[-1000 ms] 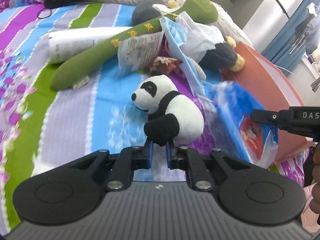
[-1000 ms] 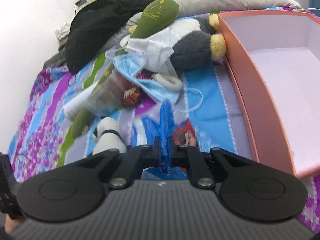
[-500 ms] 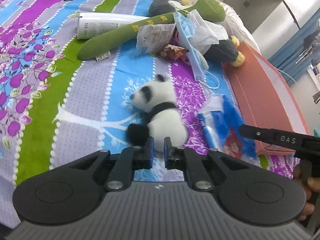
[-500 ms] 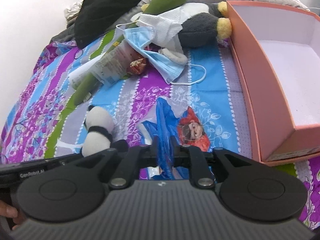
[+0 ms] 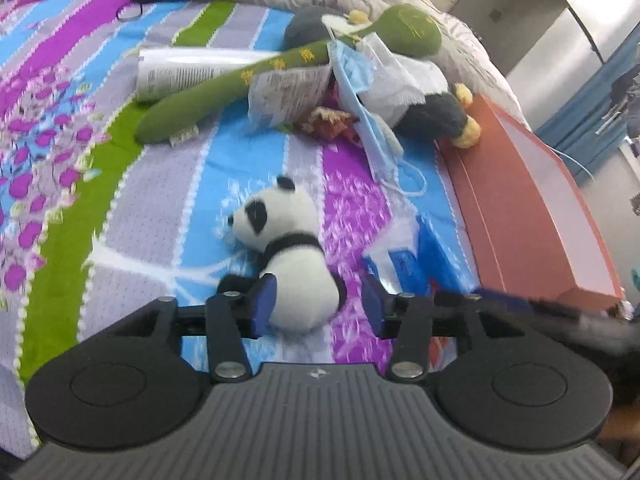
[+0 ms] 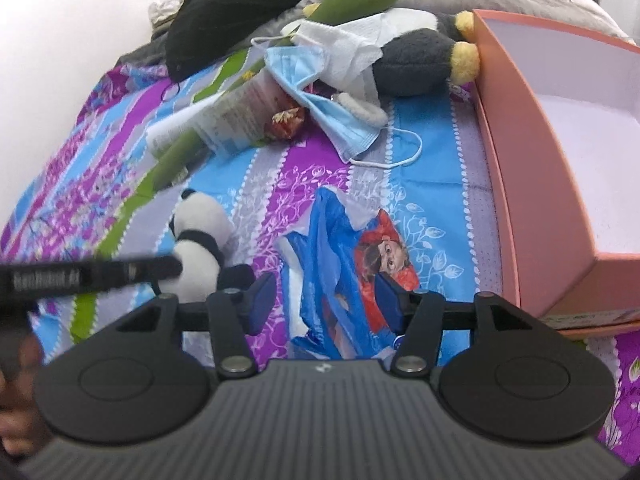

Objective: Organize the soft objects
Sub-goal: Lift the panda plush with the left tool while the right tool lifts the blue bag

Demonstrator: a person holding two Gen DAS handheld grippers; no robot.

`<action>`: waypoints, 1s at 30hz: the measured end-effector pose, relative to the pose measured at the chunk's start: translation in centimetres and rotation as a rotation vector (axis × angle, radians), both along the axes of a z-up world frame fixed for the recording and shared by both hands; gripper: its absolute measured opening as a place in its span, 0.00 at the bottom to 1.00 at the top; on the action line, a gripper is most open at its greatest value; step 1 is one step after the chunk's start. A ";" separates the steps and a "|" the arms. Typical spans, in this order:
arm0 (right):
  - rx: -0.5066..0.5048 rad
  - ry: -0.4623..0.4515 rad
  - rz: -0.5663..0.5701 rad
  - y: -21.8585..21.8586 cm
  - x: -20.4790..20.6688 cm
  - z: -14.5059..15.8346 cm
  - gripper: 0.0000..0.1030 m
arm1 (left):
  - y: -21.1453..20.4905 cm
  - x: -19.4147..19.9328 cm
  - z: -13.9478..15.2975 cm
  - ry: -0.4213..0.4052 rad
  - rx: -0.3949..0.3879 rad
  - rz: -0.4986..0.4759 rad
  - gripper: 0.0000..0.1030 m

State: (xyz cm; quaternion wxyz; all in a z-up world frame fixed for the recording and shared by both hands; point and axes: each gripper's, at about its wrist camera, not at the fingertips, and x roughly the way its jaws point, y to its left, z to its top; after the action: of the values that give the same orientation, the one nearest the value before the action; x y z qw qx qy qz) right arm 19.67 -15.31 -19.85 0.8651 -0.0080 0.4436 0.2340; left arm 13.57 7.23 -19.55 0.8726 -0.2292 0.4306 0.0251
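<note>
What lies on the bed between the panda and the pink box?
A blue plastic bag with a cartoon face lies there on the sheet, between the panda and the box. The right wrist view shows it best.

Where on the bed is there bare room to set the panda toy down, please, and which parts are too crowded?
The pink box shows a bare floor. Bare bedspread lies left of the panda toy, below the green plush. It is crowded around the blue face mask and penguin plush, and the blue plastic bag fills the strip by the box.
</note>
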 end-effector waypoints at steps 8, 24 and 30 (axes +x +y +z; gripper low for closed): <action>-0.052 -0.019 0.051 1.0 0.5 -1.5 0.40 | -1.2 3.4 -1.6 0.056 0.105 0.047 0.58; -0.038 -0.052 0.022 1.0 -0.3 0.4 0.11 | -1.8 2.6 -0.9 0.044 0.153 0.003 0.44; -0.001 -0.093 0.005 0.4 -0.8 3.4 0.11 | -2.0 2.2 2.6 0.003 0.138 -0.027 0.44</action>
State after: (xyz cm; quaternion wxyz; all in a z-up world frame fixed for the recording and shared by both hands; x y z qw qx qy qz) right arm 18.87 -14.88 -16.42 0.8841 -0.0204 0.4032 0.2353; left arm 15.77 5.28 -16.92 0.8860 -0.1626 0.4321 0.0431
